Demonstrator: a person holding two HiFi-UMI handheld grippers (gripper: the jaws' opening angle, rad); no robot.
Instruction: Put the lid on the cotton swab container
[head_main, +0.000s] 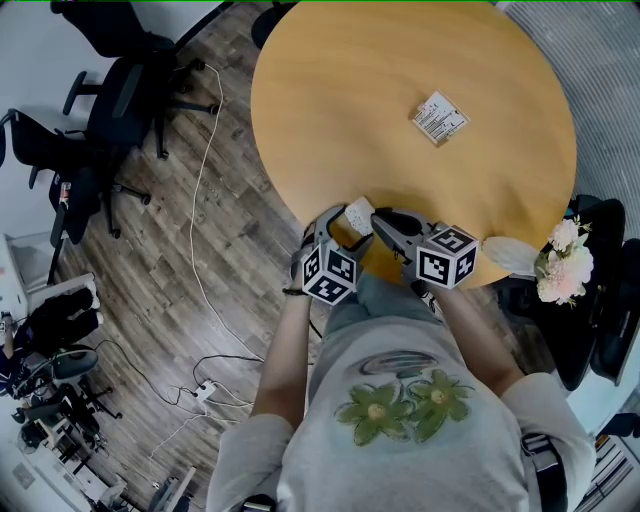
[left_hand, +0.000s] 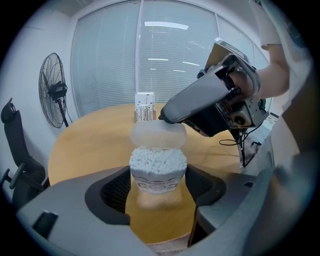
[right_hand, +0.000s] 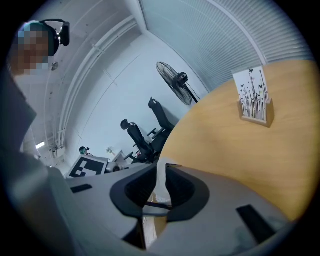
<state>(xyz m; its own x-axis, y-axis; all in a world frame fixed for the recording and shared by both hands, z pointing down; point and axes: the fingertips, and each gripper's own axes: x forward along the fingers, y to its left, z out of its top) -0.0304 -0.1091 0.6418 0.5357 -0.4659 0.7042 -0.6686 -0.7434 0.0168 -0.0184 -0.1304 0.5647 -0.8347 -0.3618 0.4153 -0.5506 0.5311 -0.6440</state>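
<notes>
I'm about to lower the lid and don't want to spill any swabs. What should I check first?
1. Container gripped by left gripper: ok, both pads on its sides.
2. Lid held by right gripper: ok, jaws shut on its edge.
3. Lid over the opening: ok, it sits directly above the swabs.
4. Lid level: cannot tell.
5. Swabs below the rim: cannot tell, they fill it to the top.

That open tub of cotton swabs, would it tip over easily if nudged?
Probably light: the cotton swab container looks like thin plastic filled with swabs. Being narrow and upright, it could tip if pushed, though the left gripper grips its sides now.
</notes>
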